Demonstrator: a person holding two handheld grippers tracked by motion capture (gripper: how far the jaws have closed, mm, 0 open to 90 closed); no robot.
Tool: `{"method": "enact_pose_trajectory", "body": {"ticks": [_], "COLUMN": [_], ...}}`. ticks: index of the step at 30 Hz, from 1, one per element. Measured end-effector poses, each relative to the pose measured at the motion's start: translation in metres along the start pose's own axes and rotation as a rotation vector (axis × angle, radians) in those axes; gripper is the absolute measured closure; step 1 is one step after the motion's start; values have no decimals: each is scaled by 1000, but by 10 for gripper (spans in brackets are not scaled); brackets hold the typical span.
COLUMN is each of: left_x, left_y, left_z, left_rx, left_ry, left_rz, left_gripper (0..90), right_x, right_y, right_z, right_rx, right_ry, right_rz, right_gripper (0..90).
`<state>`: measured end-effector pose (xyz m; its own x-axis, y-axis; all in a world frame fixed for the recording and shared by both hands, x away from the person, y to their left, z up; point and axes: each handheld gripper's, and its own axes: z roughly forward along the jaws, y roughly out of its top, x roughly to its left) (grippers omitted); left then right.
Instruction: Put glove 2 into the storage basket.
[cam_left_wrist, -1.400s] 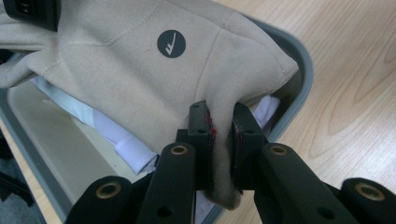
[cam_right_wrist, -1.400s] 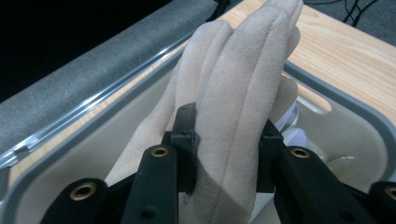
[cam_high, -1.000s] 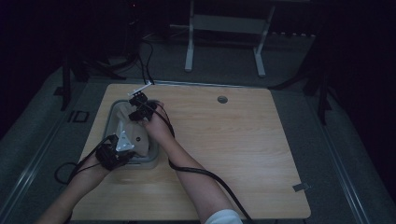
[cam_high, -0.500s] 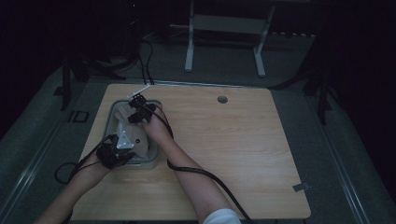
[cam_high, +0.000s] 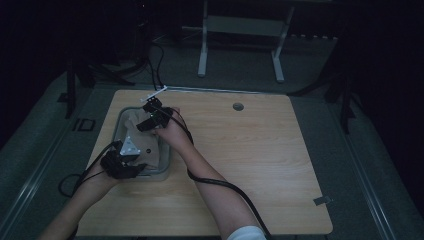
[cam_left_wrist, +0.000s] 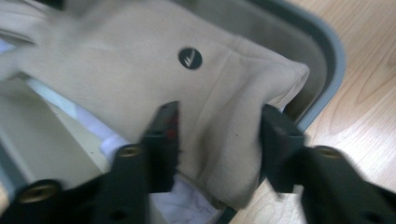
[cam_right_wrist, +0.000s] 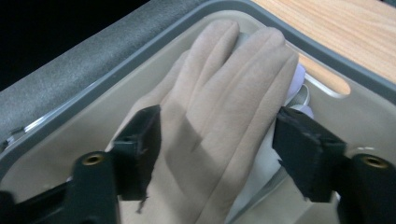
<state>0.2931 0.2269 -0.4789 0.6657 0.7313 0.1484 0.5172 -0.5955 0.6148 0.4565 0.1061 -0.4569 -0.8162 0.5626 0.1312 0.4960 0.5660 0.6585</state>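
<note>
The beige glove is seen lying in the grey tray toward nine o'clock on the table, straddled untouched by the just-opened jaws of both the left gripper and the right gripper.

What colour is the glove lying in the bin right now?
Beige, with a small round black logo patch near the cuff. The glove shows best in the left gripper view.

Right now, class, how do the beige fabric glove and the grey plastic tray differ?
The beige fabric glove is soft and creased; the grey plastic tray is rigid with a smooth rim. The glove lies inside; the tray holds it. The glove bears a small round black logo; the tray looks plain.
</note>
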Motion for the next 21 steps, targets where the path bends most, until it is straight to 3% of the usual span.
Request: {"method": "enact_pose_trajectory", "body": {"ticks": [5, 6, 8, 11, 15, 18, 21], "left_x": [-4, -5, -9, -12, -16, -19, -22], "left_y": [4, 5, 6, 8, 10, 13, 16], "left_z": [-14, -15, -17, -15, -13, -10, -6], "left_rx": [-41, -39, -60, -98, -159, -170, -171], "left_ry": [-17, -32, -21, 9, -5, 7, -10], "left_rz": [-41, -39, -29, -35, -53, -44, -47], "left_gripper": [321, 272, 174, 141, 141, 142, 142], "right_x": [-3, -3, -5, -5, -3, -4, -6], "right_y": [-3, -4, -7, -10, -17, -23, -31], "right_z": [-16, -19, -24, -30, -36, -39, -42], "right_rx": [-17, -16, -28, -30, -33, -44, -42], "right_ry": [30, 34, 47, 49, 53, 60, 64], "right_rz": [-8, -11, -11, -32, -66, -76, -83], "right_gripper": [229, 213, 207, 201, 201, 176, 173]}}
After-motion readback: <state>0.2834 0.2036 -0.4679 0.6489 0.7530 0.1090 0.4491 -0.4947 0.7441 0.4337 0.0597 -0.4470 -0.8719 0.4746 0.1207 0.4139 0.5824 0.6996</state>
